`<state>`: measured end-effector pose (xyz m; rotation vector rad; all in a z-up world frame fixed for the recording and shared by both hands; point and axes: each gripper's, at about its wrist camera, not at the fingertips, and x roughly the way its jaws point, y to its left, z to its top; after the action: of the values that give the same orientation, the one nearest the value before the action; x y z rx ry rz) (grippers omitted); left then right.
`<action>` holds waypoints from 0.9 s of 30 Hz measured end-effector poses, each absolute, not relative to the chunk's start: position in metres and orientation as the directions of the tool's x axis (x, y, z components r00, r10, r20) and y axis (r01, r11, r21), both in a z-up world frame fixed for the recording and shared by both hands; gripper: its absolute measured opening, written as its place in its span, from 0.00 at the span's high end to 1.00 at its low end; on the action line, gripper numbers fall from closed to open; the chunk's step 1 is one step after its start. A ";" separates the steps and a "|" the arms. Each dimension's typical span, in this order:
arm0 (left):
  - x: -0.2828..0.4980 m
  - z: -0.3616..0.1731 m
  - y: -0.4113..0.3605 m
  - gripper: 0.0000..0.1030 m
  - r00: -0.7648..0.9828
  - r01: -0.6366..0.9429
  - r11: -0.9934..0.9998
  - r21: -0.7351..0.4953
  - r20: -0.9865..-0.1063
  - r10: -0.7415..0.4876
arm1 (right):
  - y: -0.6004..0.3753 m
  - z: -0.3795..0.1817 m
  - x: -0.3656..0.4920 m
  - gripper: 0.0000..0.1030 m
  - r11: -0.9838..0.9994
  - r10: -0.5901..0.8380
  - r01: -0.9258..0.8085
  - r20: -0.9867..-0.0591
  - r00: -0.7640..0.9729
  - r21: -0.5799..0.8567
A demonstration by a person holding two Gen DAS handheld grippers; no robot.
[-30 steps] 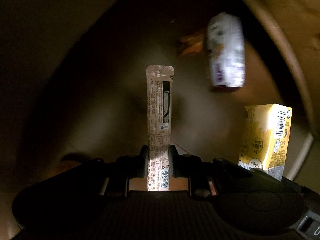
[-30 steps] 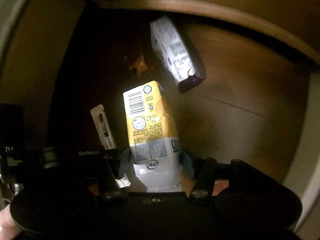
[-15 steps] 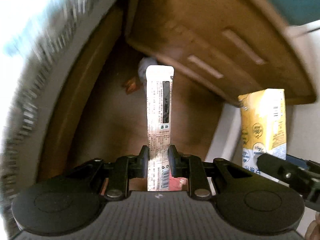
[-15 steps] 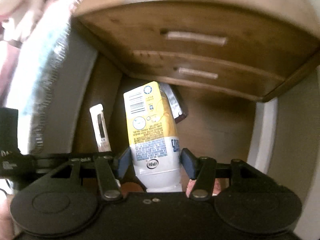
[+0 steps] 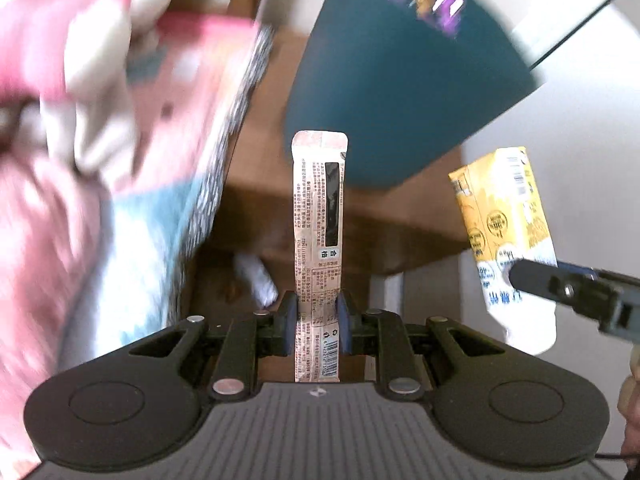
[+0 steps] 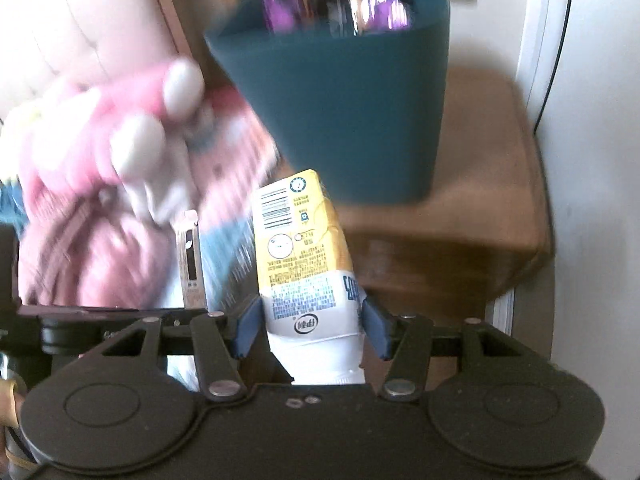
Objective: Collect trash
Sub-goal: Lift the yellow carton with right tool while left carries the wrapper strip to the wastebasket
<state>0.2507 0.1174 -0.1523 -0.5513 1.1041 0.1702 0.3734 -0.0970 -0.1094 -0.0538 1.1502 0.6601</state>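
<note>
Fingers: both pairs are pinched on trash. Those of the left gripper point(image 5: 318, 314) press flat on a long thin beige printed sachet wrapper point(image 5: 319, 216), which stands upright out of them; those of the right gripper point(image 6: 310, 330) clamp the white lower end of a yellow-and-white crushed drink carton point(image 6: 302, 256).

Bin: a dark teal plastic waste bin point(image 6: 352, 96) stands on a brown wooden bedside cabinet point(image 6: 480, 200), ahead of and above both held pieces.

Bin contents: purple and dark wrappers point(image 6: 360, 4) show at its mouth (too blurred to count).

Progress: two pieces are picked up and near the bin, but neither is in it yet; I judge the drop is what comes next.

Left over: a small white-and-purple crumpled packet point(image 5: 256, 276) lies low on the floor beside the cabinet, well below the bin, apparently uncollected.

Surroundings: pink and blue bedding point(image 5: 80, 160), blurred, fills the left side.
</note>
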 end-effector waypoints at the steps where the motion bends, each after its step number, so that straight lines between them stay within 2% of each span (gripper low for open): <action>1: 0.252 -0.135 0.119 0.80 0.476 -0.379 0.857 -0.349 -0.868 -0.142 | -0.098 -0.095 0.374 0.47 0.813 0.463 -0.508 -0.844 0.270 0.284; 9: 0.282 -0.031 0.125 0.80 0.605 -0.241 0.916 -0.321 -0.788 -0.117 | -0.099 -0.001 0.393 0.47 0.837 0.489 -0.486 -0.742 0.459 0.251; 13: 0.312 -0.009 0.131 0.80 0.613 -0.211 0.930 -0.300 -0.782 -0.113 | -0.096 0.022 0.419 0.47 0.845 0.488 -0.479 -0.710 0.508 0.238; 20: 0.390 -0.005 0.136 0.80 0.598 -0.272 0.926 -0.262 -0.800 -0.051 | -0.069 0.012 0.495 0.48 0.823 0.499 -0.522 -0.726 0.473 0.224; 27: 0.471 -0.030 0.131 0.80 0.524 -0.332 0.918 -0.215 -0.852 -0.010 | -0.039 -0.017 0.546 0.48 0.771 0.464 -0.623 -0.784 0.413 0.128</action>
<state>0.4706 0.1314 -0.0304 -0.3758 1.0068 0.1985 0.5455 -0.0391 -0.0174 -0.1950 0.9169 0.6889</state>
